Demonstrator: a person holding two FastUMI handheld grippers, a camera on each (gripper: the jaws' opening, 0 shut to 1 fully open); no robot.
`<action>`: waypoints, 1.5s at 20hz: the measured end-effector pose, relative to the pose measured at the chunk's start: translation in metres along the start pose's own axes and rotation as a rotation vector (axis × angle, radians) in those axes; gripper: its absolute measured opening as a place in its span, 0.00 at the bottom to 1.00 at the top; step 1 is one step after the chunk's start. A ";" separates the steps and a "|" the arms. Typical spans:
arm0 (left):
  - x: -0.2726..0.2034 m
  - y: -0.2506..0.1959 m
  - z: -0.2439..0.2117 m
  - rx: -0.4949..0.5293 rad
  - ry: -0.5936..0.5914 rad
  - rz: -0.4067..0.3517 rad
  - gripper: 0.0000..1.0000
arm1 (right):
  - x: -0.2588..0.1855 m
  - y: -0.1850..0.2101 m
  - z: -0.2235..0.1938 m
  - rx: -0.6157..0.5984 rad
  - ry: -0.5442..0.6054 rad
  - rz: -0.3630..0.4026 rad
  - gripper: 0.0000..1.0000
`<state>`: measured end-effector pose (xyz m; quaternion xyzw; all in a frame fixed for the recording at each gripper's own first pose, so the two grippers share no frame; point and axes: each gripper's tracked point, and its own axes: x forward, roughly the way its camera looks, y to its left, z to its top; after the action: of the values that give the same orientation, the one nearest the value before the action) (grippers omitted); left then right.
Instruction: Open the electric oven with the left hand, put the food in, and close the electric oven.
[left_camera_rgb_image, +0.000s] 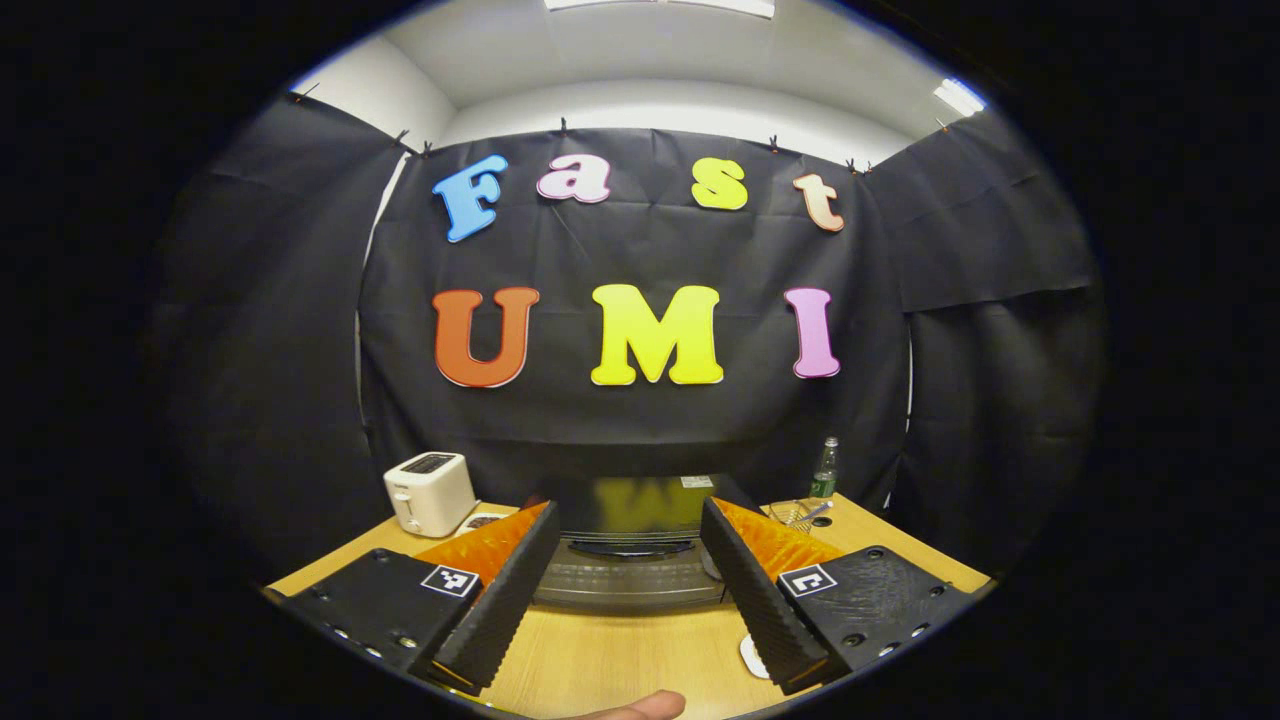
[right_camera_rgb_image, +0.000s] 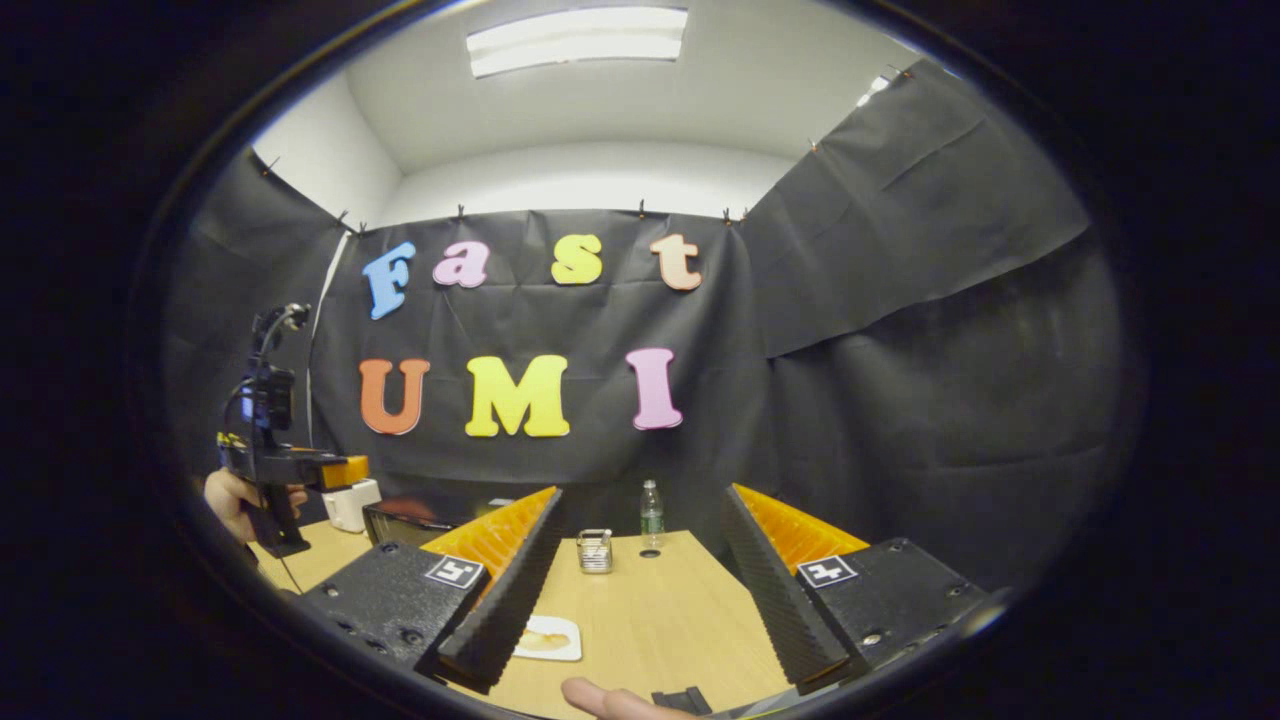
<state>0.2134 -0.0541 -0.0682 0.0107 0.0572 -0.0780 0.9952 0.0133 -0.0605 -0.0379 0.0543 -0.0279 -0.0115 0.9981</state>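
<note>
The black electric oven (left_camera_rgb_image: 630, 535) stands on the wooden table straight ahead in the left gripper view, its door shut and the curved handle (left_camera_rgb_image: 630, 548) facing me. My left gripper (left_camera_rgb_image: 627, 510) is open, fingers spread either side of the oven and short of it. In the right gripper view the oven (right_camera_rgb_image: 400, 520) sits at the left, with the left gripper (right_camera_rgb_image: 340, 470) held above it by a hand (right_camera_rgb_image: 228, 500). A white plate (right_camera_rgb_image: 570, 650) carrying brownish food (right_camera_rgb_image: 545, 640) lies on the table by my right gripper (right_camera_rgb_image: 642, 495), which is open and holds nothing.
A white toaster (left_camera_rgb_image: 430, 492) stands left of the oven. A green bottle (left_camera_rgb_image: 824, 470) and a glass dish (left_camera_rgb_image: 800, 512) are at the back right. A small metal rack (right_camera_rgb_image: 595, 550) and the bottle (right_camera_rgb_image: 651, 512) stand at the table's far edge (right_camera_rgb_image: 660, 535).
</note>
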 end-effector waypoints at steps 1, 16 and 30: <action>0.014 -0.005 -0.006 0.003 0.008 -0.032 0.93 | 0.001 -0.006 -0.003 -0.001 -0.002 -0.006 0.98; 0.159 0.031 -0.106 0.074 0.188 0.154 0.96 | 0.018 -0.050 -0.028 0.036 -0.022 -0.049 0.98; 0.140 0.020 -0.139 0.007 0.176 0.065 0.97 | 0.015 -0.046 -0.036 0.058 -0.011 -0.033 0.97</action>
<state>0.3382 -0.0518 -0.2218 0.0228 0.1437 -0.0446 0.9884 0.0290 -0.1030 -0.0778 0.0836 -0.0330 -0.0274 0.9956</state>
